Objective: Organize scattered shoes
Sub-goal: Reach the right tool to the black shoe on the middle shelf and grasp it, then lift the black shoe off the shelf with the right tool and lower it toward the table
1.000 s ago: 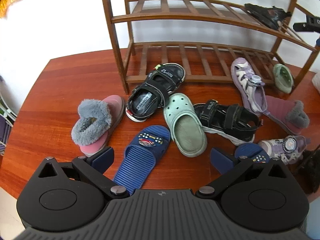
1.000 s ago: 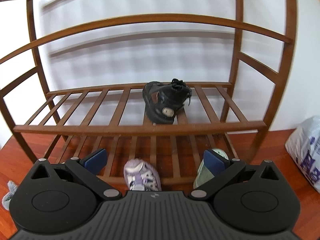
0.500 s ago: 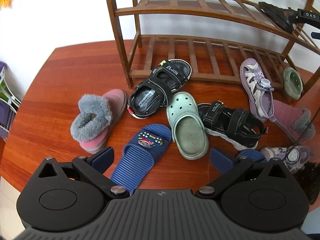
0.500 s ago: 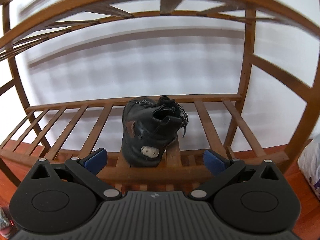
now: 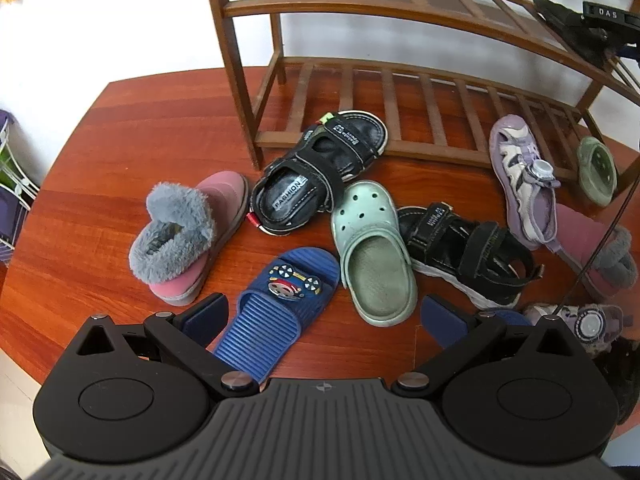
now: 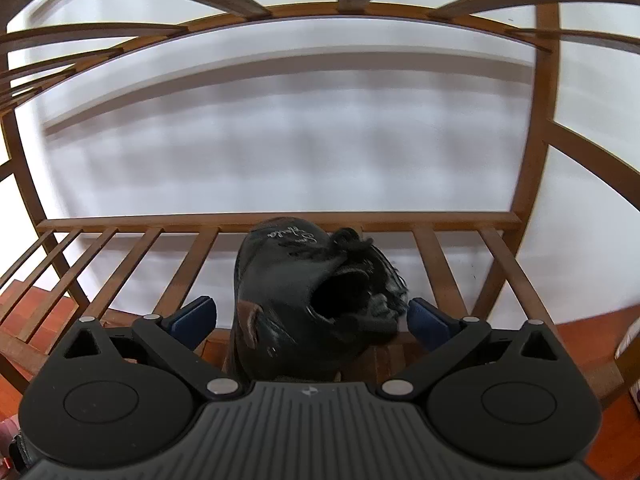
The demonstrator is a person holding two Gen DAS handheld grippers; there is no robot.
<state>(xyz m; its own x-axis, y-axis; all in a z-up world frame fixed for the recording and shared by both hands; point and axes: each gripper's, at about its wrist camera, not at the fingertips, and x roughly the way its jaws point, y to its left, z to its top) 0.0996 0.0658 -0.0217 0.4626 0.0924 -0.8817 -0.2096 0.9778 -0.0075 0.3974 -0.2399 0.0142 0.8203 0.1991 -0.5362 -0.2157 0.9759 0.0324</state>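
- Hovering above the scattered shoes, the left tool (image 5: 324,316) has its fingers spread wide with nothing between them.
- Under it the blue slide (image 5: 276,308) with a car badge lies on the red-brown wooden counter (image 5: 100,168), its heel end reaching beneath the tool's body.
- Just beside the slide is a mint green clog (image 5: 372,252), its toe pointing toward the rack.
- A pink fur-lined slipper (image 5: 188,236) sits left of the pile, near the rack's front leg.
- A black sandal (image 5: 316,172) leans with its toe over the front rail of the wooden shoe rack (image 5: 400,4)'s lowest shelf.
- A second black sandal (image 5: 468,252) lies right of the clog, touching it.
- Farther right, a lilac sandal (image 5: 524,180) rests partly on the lowest shelf's edge, with a second green clog (image 5: 596,168) on that shelf beside it and another pink slipper (image 5: 600,252) just in front.
- Another lilac sandal (image 5: 580,324) peeks out beside the left tool's right finger.
- Up at the rack's middle shelf, the right tool (image 6: 312,316) stands wide open on either side of a black lace-up shoe (image 6: 304,296).
- That shoe rests on the slats, heel toward the tool; its right finger (image 6: 428,320) looks to be just touching the shoe's side, while the left finger stands a little apart.
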